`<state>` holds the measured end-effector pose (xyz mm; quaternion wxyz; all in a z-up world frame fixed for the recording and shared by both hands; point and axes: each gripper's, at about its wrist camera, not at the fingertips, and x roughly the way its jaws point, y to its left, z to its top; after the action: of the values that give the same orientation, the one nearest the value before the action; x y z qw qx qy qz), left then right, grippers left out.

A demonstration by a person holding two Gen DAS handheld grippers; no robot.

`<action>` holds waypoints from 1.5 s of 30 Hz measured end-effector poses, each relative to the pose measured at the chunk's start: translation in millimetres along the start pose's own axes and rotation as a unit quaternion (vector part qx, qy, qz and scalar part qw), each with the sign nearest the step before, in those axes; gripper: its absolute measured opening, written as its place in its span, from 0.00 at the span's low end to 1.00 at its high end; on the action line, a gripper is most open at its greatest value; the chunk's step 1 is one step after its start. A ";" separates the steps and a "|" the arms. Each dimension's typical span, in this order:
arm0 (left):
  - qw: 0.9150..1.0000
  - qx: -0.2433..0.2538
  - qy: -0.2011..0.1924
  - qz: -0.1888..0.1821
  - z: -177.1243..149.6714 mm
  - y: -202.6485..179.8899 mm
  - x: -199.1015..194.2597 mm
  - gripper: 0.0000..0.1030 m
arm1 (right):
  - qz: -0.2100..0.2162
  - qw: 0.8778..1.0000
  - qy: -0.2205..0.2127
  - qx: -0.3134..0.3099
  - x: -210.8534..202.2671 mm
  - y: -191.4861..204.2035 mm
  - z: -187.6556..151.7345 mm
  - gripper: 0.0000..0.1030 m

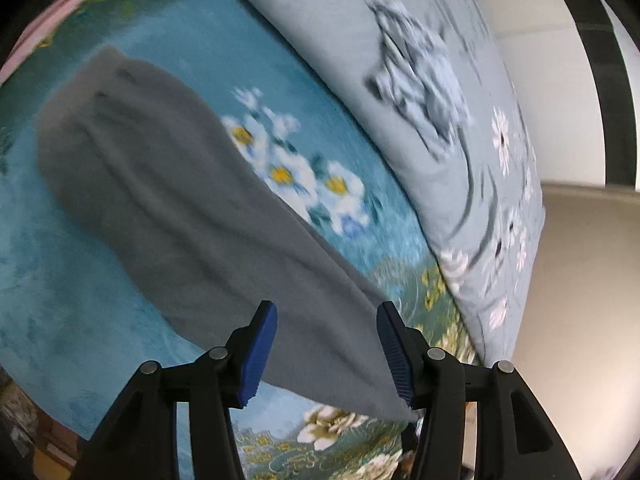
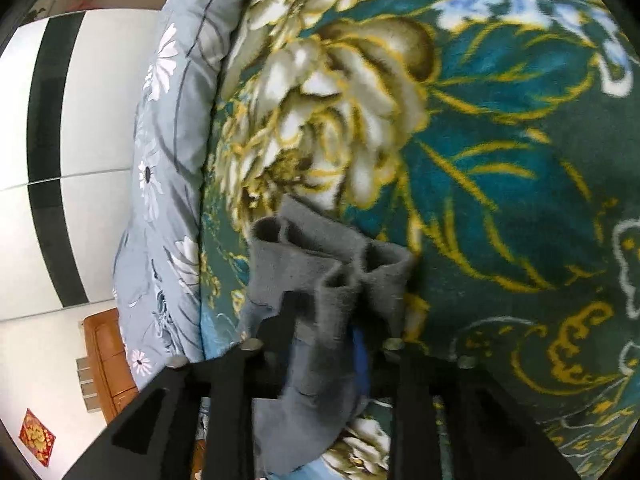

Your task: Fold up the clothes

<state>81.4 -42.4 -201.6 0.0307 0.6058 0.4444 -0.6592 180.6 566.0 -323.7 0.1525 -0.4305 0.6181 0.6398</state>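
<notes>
In the left wrist view, the left gripper (image 1: 327,354) is tipped down over the bed with its two blue-padded fingers (image 1: 259,356) spread wide and nothing held between them. The grey garment (image 1: 168,200) lies flat on the teal floral blanket (image 1: 72,300), running from between and under the fingertips away ahead and to the left of them; its near corner reaches the base of the right-hand finger, but whether cloth and pad touch cannot be told. Ahead and to the right of the fingers a grey-blue flowered quilt (image 1: 420,92) is heaped along the blanket's far edge, and beyond it a white wardrobe (image 1: 560,100) with dark stripes shows. The picture is smeared, so fine folds are not readable. In the right wrist view, the right gripper (image 2: 328,320) points steeply down at the blanket (image 2: 500,160), close to its pile, and its fingers are closed on a bunched fold of the grey garment (image 2: 320,272). The cloth rises in pleated loops past the fingertips and hangs back between the black finger arms, hiding most of the blue pads. To the left of the fingers lies the quilt (image 2: 168,160), then the striped wardrobe (image 2: 80,120), with a wooden cabinet (image 2: 108,360) below.
</notes>
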 end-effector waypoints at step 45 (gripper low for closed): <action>0.907 0.363 0.085 0.195 12.9 -57.8 81.8 0.66 | -0.088 0.814 0.239 -0.522 106.5 197.5 -122.7 0.42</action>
<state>16.4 25.2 -239.2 -0.1018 0.7035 0.0481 -0.7017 19.3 379.5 -255.7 -0.1919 -0.6373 0.1673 0.7273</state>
